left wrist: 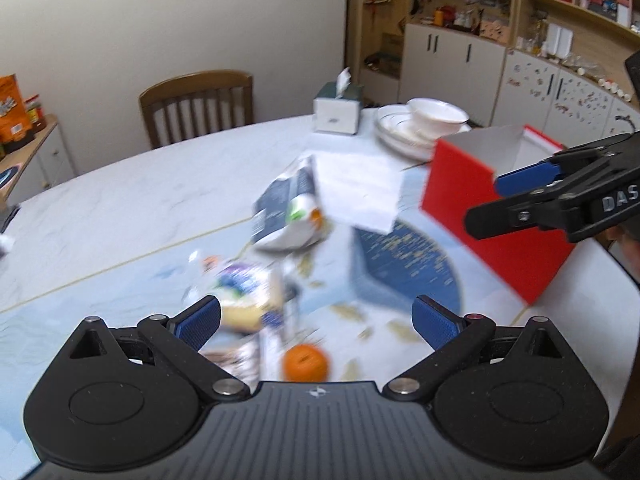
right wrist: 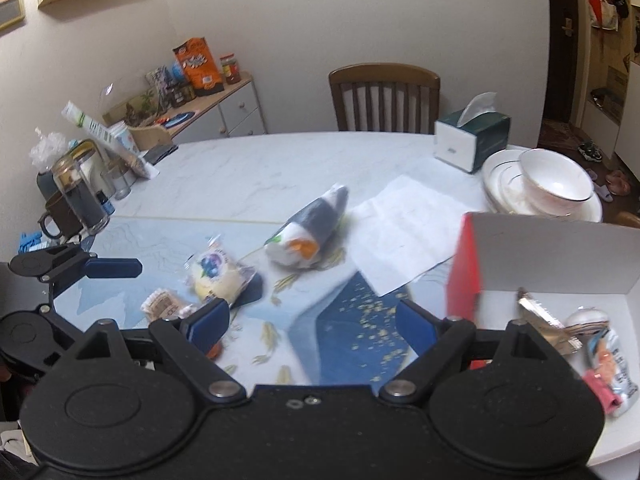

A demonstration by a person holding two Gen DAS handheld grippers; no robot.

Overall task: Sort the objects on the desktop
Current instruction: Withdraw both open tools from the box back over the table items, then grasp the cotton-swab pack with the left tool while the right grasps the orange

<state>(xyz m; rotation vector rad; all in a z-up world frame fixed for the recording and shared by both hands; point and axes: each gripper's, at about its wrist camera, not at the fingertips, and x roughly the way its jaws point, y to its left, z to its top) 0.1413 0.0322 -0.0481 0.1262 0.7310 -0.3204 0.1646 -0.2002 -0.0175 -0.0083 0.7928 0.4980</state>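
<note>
Several soft plastic snack packets lie on the glossy blue-printed mat: a round bun packet (right wrist: 216, 276), a grey-and-white pouch (right wrist: 312, 228), a small crinkled wrapper (right wrist: 164, 304). An orange (left wrist: 306, 362) sits between the left gripper (left wrist: 316, 320) pads, untouched; its jaws stand wide apart. The right gripper (right wrist: 312, 322) is spread too, empty, beside the red cardboard box (right wrist: 464, 268) holding blurred wrappers.

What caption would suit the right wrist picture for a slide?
Open right gripper above a table with wrapped snacks beside a red box already holding packets.
</note>
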